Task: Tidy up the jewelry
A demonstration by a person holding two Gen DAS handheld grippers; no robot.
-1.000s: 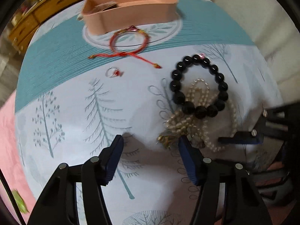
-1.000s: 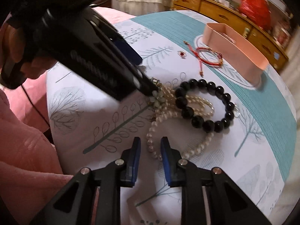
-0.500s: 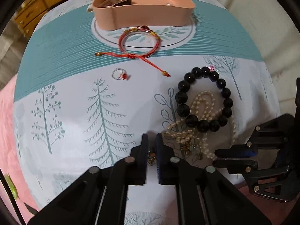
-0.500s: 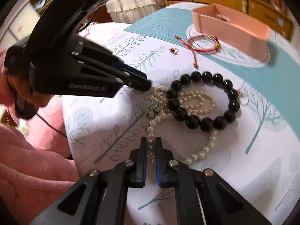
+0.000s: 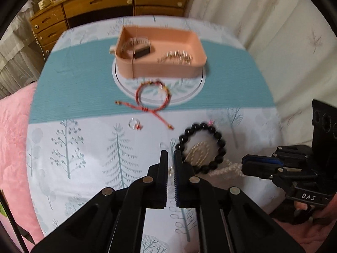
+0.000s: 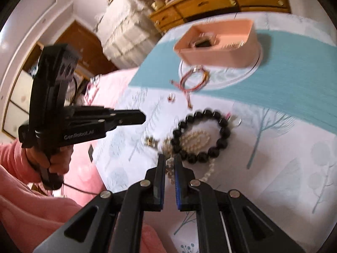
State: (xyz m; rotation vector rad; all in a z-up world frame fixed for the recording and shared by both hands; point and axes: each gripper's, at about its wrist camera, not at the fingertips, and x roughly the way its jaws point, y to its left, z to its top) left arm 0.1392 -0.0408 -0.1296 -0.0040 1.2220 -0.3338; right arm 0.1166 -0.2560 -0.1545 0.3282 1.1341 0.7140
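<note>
A pearl necklace (image 5: 201,155) lies tangled under a black bead bracelet (image 5: 202,145) on the tree-print cloth. My left gripper (image 5: 170,164) is shut, with a bit of the necklace's clasp end showing between its tips. My right gripper (image 6: 168,166) is shut on the pearl necklace (image 6: 194,140); in the left wrist view it (image 5: 245,166) grips the pearl strand at the right. The black bracelet (image 6: 201,137) rests over the pearls. In the right wrist view the left gripper (image 6: 141,117) hovers above the cloth, with the clasp (image 6: 150,142) below it.
A pink tray (image 5: 166,67) holding some jewelry stands at the far side. A red cord bracelet (image 5: 151,97) and a small ring (image 5: 134,124) lie between the tray and the bead bracelet. A wooden dresser (image 5: 105,2) is behind. Pink fabric (image 5: 14,126) is at left.
Both grippers have lifted and pulled back from the cloth while shut. The pearl strand is now stretched between them and the tray's inside has come into view.
</note>
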